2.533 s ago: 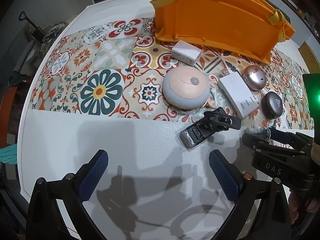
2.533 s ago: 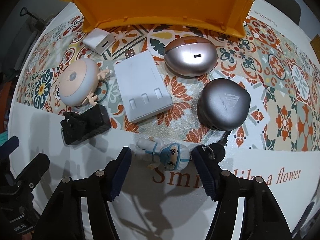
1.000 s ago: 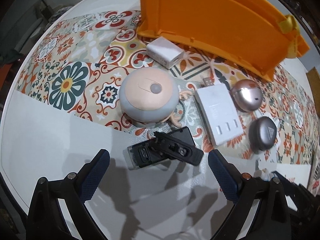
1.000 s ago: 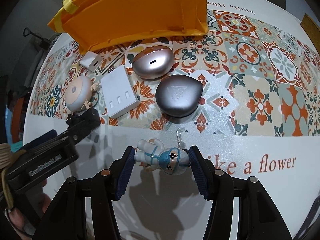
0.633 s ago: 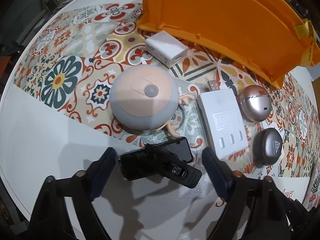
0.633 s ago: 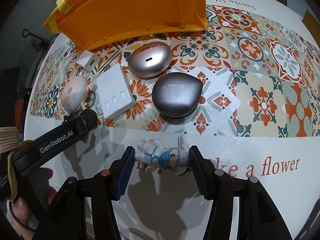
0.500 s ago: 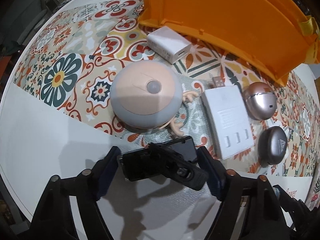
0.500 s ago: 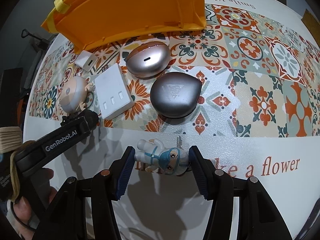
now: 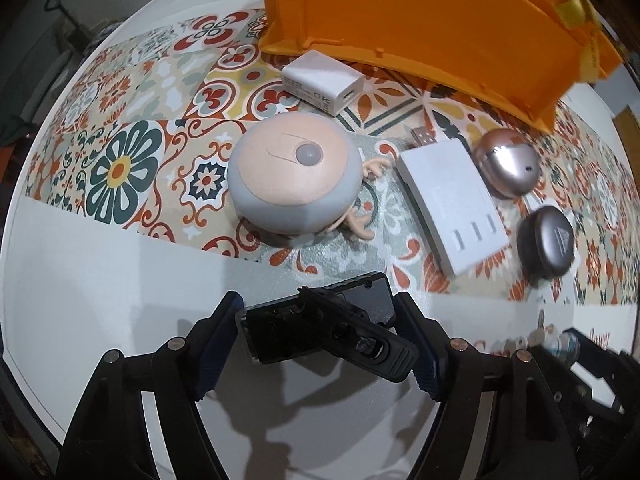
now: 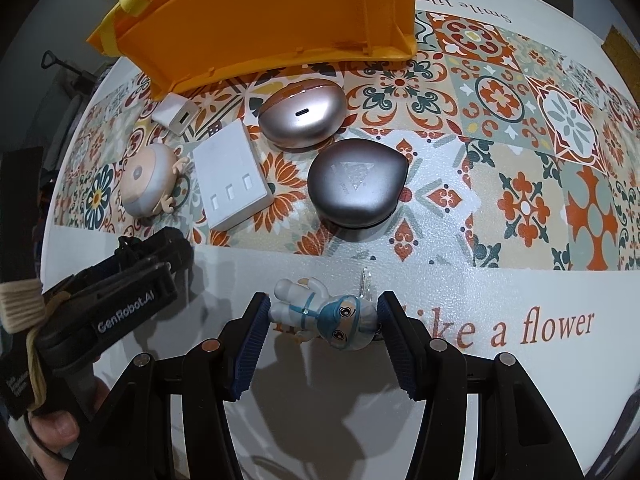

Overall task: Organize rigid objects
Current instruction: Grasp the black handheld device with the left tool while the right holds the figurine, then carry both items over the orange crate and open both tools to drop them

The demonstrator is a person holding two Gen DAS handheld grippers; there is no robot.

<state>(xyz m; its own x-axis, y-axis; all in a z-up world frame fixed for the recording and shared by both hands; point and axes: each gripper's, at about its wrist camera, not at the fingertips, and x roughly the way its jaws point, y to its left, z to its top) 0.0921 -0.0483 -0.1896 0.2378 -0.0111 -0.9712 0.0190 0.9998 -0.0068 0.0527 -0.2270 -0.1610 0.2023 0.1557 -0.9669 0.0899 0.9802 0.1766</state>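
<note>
Our left tongs [image 9: 320,340] are pressed in on the black clip-backed device [image 9: 324,330], one pad at each end, low on the white part of the tabletop [image 9: 80,280]. Our right tongs [image 10: 322,322] pinch the small astronaut figure [image 10: 326,316] the same way, feet against one pad and helmet against the other.

To do this lift well, we should raise both straight up, keeping each grip square. The black device sits skewed between the pads with its clip jutting toward the right one, so it may pivot; we would go slowly and clear the round deer-antlered gadget [image 9: 294,178] just beyond it. Then both loads probably go over the near wall of the orange bin [image 9: 420,12], behind the white charger cube [image 9: 322,80], the white hub [image 9: 454,204] and the two earbud cases [image 10: 356,180].

We cannot see the bin's floor or its far side, which are cut off. The figure's key ring [image 10: 365,280] is partly hidden behind it, and in the left view the right tongs are only a blur at the edge.
</note>
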